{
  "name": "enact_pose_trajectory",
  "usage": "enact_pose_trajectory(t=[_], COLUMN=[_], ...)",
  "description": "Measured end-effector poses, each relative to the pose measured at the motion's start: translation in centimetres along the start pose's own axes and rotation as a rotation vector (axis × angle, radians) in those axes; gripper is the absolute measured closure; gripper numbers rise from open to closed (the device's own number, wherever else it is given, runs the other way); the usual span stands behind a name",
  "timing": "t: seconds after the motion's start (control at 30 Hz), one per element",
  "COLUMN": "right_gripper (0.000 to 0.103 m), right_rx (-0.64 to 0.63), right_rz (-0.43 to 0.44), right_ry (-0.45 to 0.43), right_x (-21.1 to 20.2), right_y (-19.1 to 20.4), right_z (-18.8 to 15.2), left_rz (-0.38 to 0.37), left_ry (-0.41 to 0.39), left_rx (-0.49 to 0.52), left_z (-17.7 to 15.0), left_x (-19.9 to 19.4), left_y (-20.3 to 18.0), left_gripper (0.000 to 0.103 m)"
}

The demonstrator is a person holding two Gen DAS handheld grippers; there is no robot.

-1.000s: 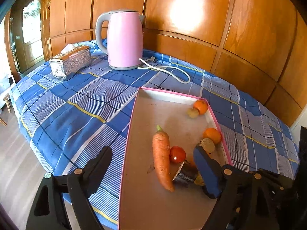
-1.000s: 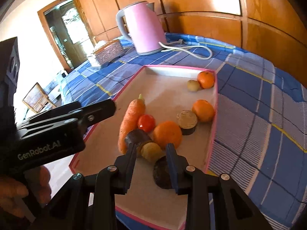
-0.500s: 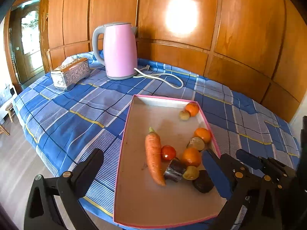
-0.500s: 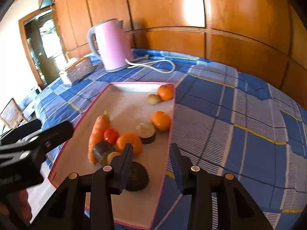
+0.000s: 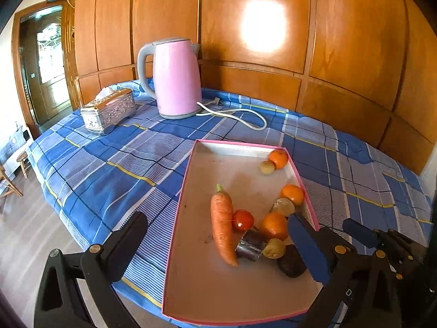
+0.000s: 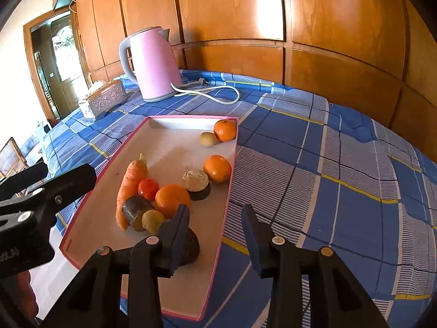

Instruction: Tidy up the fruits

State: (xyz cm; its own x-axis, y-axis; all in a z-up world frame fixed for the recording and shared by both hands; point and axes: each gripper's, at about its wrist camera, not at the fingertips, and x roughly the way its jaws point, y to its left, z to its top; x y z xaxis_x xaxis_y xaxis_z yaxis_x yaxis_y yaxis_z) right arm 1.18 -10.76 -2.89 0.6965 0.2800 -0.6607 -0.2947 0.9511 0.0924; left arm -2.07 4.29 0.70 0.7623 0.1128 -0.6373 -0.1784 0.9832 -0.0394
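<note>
Spread wide and empty: left claw [image 5: 218,246], right claw [image 6: 215,232]. Inside shallow pink-rimmed tray [image 6: 191,117] on checked-cloth counter [image 6: 327,177]: tapered carrot [image 6: 129,183], glossy tomato [image 6: 148,188], dimpled round oranges [image 6: 172,199], dark rough lump [image 6: 191,248] beside right claw's finger.

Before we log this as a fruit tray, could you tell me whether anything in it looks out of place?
Yes: a carrot, a vegetable, lies among the oranges in the pink-rimmed tray, touching a cherry tomato.
</note>
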Motion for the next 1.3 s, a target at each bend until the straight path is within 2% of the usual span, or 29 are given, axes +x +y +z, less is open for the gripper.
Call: enact_pose_trajectory(t=[0.23,1.3], right_gripper=[0.063,0.063], right_rx=[-0.025,-0.035], right_rz=[-0.007,-0.002], right_ry=[-0.007,-0.009], right_x=[0.0,0.22], right_y=[0.42,0.59], right_z=[-0.11,-0.03], left_rz=[0.024,0.023], left_ry=[0.011,0.014], left_rx=[-0.026,-0.029], left_z=[-0.17,-0.25], left_x=[0.39,0.33], left_y=[0.57,0.37], left_gripper=[0.0,0.0])
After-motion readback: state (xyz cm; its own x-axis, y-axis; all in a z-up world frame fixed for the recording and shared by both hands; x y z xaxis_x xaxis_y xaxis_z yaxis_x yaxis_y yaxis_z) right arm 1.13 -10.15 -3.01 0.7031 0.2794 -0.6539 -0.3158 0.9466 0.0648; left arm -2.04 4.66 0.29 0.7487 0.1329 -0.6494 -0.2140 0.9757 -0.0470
